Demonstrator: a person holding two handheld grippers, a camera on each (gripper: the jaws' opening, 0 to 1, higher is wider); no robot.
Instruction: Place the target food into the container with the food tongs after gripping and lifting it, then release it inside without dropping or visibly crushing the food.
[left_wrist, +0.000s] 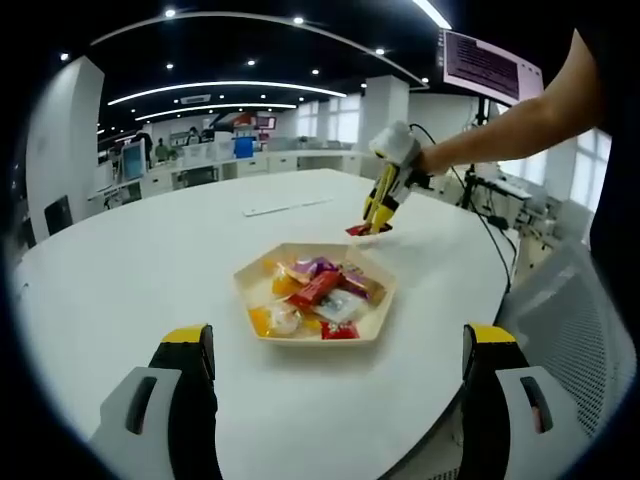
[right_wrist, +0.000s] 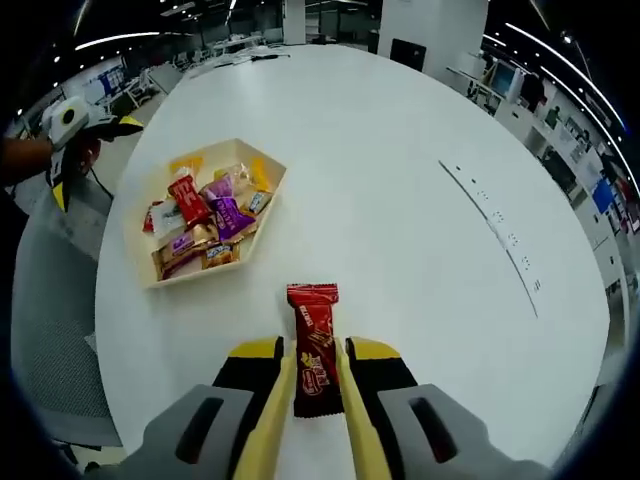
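Left gripper view: left gripper (left_wrist: 340, 350) spread wide over white worktop (left_wrist: 130, 270), tray (left_wrist: 315, 296) of wrapped snacks just ahead between its jaws, right gripper (left_wrist: 380, 208) beyond; right gripper view: right gripper (right_wrist: 318, 372) pinching red snack bar (right_wrist: 314, 345), tray (right_wrist: 205, 215) ahead-left.

Tray (right_wrist: 262, 204) snack labels too small to read.
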